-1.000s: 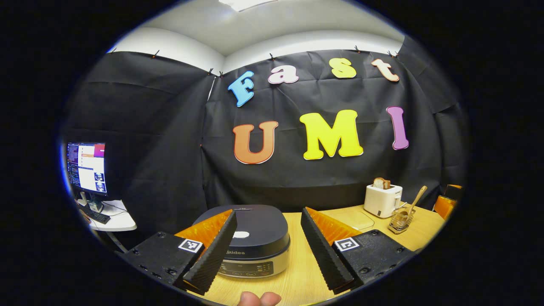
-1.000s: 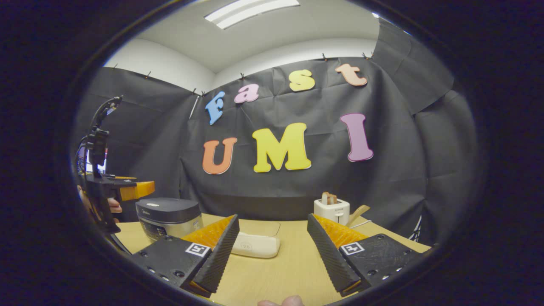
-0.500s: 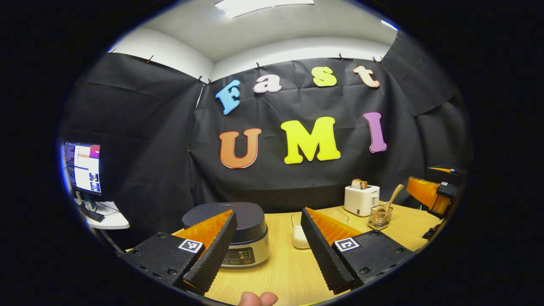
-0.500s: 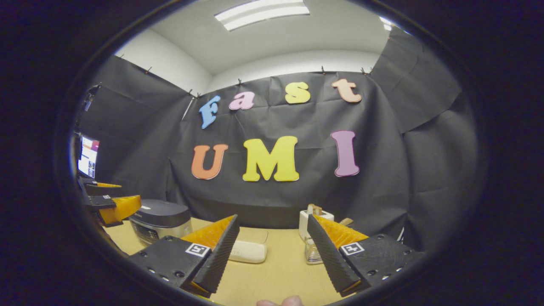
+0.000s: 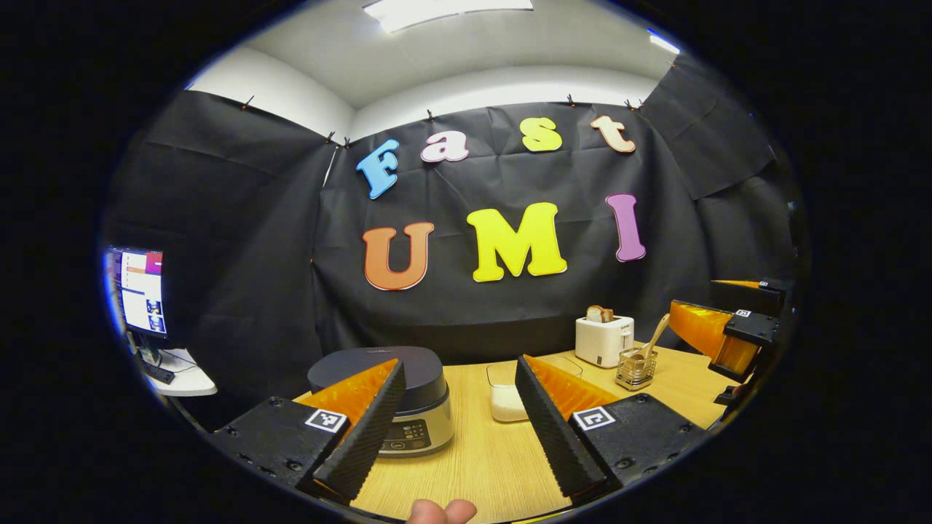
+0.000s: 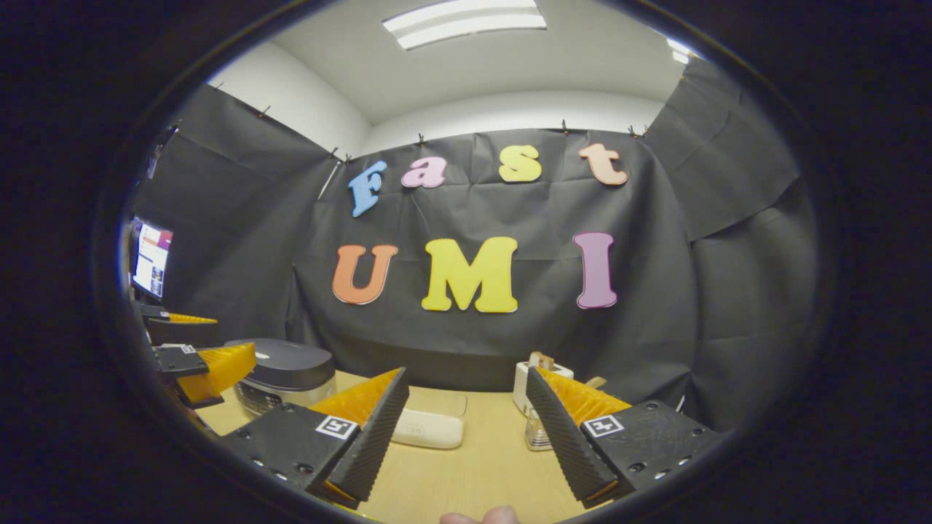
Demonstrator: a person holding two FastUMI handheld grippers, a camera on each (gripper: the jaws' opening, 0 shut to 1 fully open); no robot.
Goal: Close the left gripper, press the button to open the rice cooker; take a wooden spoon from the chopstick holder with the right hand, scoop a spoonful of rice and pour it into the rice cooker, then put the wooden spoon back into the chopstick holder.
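Spoon (image 5: 659, 329) leans in the holder (image 5: 635, 368), its handle slanting up and to the right, bowl end down among the wires; in the left gripper view the holder stands on the desk (image 5: 480, 458) just right of the toaster (image 5: 603, 340). The left claw (image 5: 459, 429) hangs above the desk with fingers well apart and nothing between them, the cooker (image 5: 408, 397), lid down, partly behind its left finger and a clear box of rice (image 5: 504, 397) in the gap. The right claw (image 6: 466, 429) is likewise spread and empty, a flat white lid (image 6: 429, 429) lying on bare desk ahead of it. Open wood lies between both claws and the wares. A monitor (image 5: 138, 291) stands far left.
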